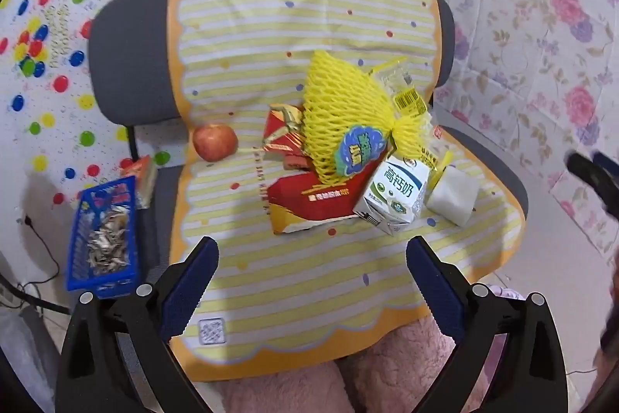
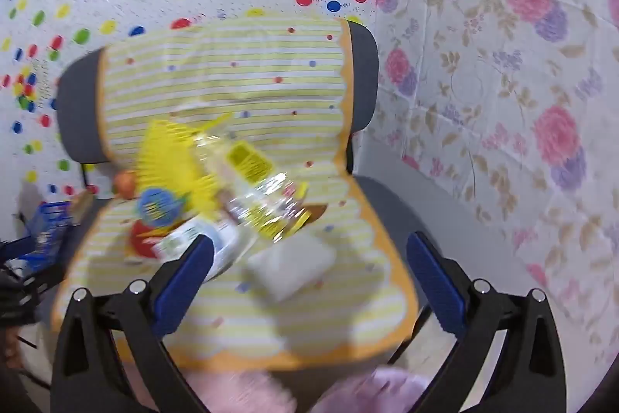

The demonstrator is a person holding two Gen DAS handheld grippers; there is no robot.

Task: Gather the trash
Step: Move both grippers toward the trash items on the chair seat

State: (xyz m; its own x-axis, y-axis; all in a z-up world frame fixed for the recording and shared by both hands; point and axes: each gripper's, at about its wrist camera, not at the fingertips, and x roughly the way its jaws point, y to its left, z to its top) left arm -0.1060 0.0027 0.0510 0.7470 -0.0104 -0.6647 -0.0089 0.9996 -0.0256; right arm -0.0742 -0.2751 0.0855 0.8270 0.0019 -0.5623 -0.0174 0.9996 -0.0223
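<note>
Left claw [image 1: 311, 254]: jaws spread wide, holding nothing. Right claw [image 2: 309, 252]: jaws spread wide, holding nothing.

Trash, on a striped cloth [image 1: 247, 64] over a chair seat, ahead of the left claw:
- yellow foam net [image 1: 340, 107], atop the pile
- red carton [image 1: 309, 200], just beyond the fingertips
- milk carton [image 1: 394, 192], ahead right
- white block [image 1: 454, 194], farther right
- apple [image 1: 214, 142], ahead left

Blue basket [image 1: 102, 235]: left of the left claw, off the cloth.

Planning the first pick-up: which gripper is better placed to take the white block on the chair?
Probably the right gripper: its open jaws point at the white block, close ahead. The left gripper faces the red box.
</note>
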